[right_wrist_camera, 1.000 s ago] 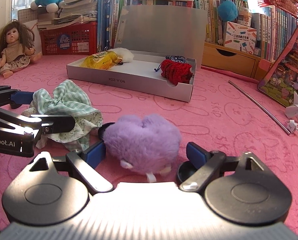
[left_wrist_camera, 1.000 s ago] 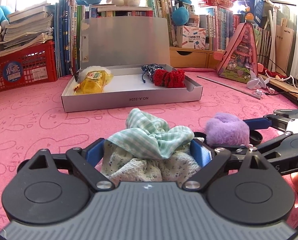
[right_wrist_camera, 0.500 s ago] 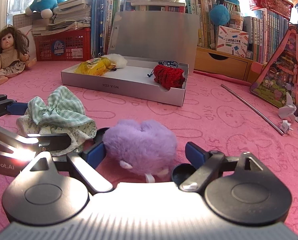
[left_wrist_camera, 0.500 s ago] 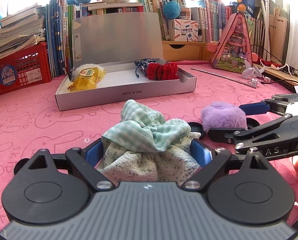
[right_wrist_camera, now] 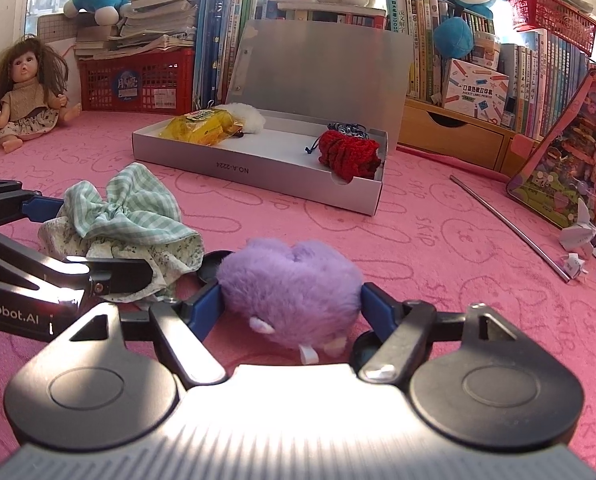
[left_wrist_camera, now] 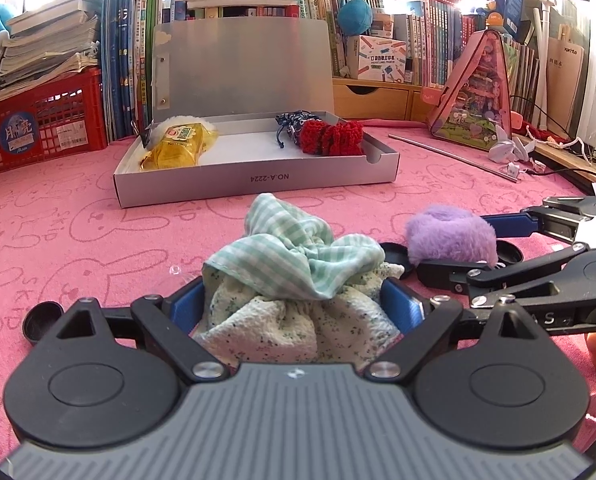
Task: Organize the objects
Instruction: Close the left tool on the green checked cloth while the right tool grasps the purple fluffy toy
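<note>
I hold 2 sets of tongs low over a desk (left_wrist_camera: 78, 216) covered in pink cloth printed with rabbit outlines.

My left tongs (left_wrist_camera: 296, 306) sit around a crumpled bundle of cloth (left_wrist_camera: 298, 280), green-and-white check on top and speckled cream below. Both blue pads (left_wrist_camera: 398, 306) lie against the sides of the bundle, spread wide, and the bundle rests on the desk. I cannot tell how firmly they press.

My right tongs (right_wrist_camera: 292, 306), just to the right of the left ones, straddle a purple fluffy toy (right_wrist_camera: 294, 284) that lies on the desk. These tongs are closing, and their blue pads (right_wrist_camera: 208, 304) already meet the fur on both sides.

Beyond both, near the middle of the desk, lies a shallow grey box (left_wrist_camera: 258, 180) with its lid standing upright behind it. Inside, at the left end, are a yellow packet (left_wrist_camera: 178, 146) and something white and fluffy behind it. At the right end are a red knitted item (left_wrist_camera: 332, 138) and a small dark blue patterned pouch (left_wrist_camera: 294, 124) touching it.

A thin metal rod (right_wrist_camera: 506, 228) lies on the desk to the right. A doll (right_wrist_camera: 26, 92) sits at the far left. Books, a red crate (left_wrist_camera: 38, 120) and plush toys line the back.
</note>
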`<state>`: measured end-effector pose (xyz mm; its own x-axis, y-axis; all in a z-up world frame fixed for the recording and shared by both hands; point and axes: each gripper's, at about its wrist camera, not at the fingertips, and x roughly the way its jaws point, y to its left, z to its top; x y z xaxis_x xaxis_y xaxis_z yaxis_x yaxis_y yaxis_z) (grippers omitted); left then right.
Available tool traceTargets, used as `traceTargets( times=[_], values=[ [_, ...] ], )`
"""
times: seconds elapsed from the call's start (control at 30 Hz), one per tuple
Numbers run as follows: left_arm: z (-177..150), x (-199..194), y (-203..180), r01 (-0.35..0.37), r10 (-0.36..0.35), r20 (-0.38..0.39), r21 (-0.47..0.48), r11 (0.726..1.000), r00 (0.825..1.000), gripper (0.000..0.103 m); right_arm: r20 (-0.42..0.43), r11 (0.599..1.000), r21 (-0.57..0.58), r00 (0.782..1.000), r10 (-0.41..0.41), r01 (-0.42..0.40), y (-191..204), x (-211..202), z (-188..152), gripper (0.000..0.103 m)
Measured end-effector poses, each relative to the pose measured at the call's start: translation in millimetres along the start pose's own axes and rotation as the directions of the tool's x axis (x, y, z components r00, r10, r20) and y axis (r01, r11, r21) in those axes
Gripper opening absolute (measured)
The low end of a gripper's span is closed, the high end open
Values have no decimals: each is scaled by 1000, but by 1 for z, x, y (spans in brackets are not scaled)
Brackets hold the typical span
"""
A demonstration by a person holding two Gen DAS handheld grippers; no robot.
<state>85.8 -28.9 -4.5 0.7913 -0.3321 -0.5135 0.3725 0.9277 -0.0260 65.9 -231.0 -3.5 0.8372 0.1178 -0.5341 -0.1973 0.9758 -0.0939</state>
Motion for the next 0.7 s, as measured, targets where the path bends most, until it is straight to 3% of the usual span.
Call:
traceTargets(
  times=[0.17, 0.43, 0.7],
  values=[
    [-1, -2, 2, 6, -6, 7, -27, 1000, 1000, 84, 2, 1000, -5, 1000, 1, -1, 0, 0, 0, 77],
    [1, -4, 1, 14, -14, 2, -68, 998, 1000, 47, 16, 1000, -6, 1000, 6, -6, 1, -3, 0, 71],
    [7, -12, 4, 10, -9, 16, -79, 997, 1000, 39, 38, 1000, 17, 999, 24, -25, 0, -6, 3, 69]
  ],
)
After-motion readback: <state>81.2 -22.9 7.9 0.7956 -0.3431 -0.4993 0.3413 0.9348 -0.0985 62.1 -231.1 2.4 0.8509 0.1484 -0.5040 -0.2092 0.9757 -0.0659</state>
